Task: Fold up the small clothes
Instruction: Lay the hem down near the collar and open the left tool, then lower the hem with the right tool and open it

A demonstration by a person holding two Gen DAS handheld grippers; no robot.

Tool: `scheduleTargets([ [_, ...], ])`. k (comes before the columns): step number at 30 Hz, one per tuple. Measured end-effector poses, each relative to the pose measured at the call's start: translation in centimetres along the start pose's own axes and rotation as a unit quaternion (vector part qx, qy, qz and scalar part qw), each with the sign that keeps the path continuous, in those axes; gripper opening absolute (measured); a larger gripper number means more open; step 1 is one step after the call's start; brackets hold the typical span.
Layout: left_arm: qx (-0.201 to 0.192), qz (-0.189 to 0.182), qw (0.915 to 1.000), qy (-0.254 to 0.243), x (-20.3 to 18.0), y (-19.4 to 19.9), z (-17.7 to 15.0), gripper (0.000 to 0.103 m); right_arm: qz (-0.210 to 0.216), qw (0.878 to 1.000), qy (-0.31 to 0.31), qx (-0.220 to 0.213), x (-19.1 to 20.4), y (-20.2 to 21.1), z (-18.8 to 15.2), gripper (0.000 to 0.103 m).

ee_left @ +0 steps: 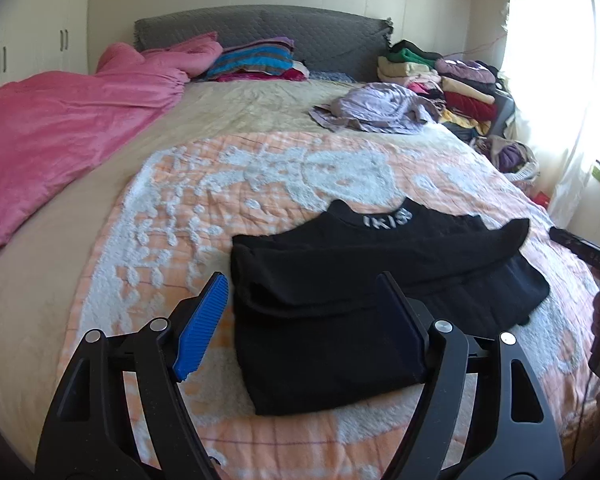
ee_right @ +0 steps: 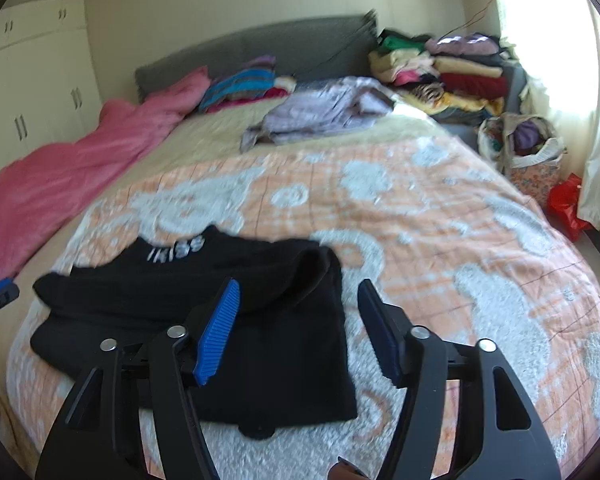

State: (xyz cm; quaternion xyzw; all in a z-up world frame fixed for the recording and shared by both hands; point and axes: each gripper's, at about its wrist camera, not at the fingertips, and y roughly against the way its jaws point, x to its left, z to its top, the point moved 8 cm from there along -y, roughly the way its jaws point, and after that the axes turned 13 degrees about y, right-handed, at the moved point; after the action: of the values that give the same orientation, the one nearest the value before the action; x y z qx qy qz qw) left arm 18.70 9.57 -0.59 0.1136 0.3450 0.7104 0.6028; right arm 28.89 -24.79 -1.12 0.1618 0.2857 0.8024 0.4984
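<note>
Covering the bed, an orange-and-white blanket carries a partly folded black top at its near end, with a heap of clothes at two o'clock by the headboard. White letters on the top's collar read roughly "IKIS", the rest unclear. Both the left tongs and right tongs gape wide over the top, gripping nothing.
</note>
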Motion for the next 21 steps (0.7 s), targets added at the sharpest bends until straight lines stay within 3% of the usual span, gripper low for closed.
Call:
scheduleTargets([
  [3, 0.016, -0.015, 0.9997, -0.004, -0.9, -0.3, -1.3, 0.068, 0.016, 0.999, 0.027, 0.035, 1.4, -1.3, -1.1, 0.021],
  [4, 0.025, -0.016, 0.9995, -0.013, -1.2, -0.5, -2.0, 0.062, 0.023, 0.998, 0.037, 0.049, 2.1, -2.0, -1.6, 0.018],
  [7, 0.052, -0.012, 0.9980, -0.032, -1.8, -1.7, -3.8, 0.032, 0.025, 0.996, 0.047, 0.076, 2.8, -3.2, -2.6, 0.018],
  [8, 0.063, -0.009, 0.9972, -0.038, -1.9, -2.3, -4.4, 0.028, 0.024, 0.995, 0.051, 0.085, 3.0, -3.8, -3.0, 0.018],
  [13, 0.083, 0.020, 0.9953, -0.044, -0.8, -5.1, -5.4, 0.027, 0.015, 0.992, 0.048, 0.118, 3.0, -6.5, -4.1, 0.018],
  [21, 0.085, 0.038, 0.9949, -0.038, 0.4, -8.4, -3.6, 0.027, 0.017, 0.993, 0.036, 0.113, 2.6, -9.4, -2.4, 0.018],
])
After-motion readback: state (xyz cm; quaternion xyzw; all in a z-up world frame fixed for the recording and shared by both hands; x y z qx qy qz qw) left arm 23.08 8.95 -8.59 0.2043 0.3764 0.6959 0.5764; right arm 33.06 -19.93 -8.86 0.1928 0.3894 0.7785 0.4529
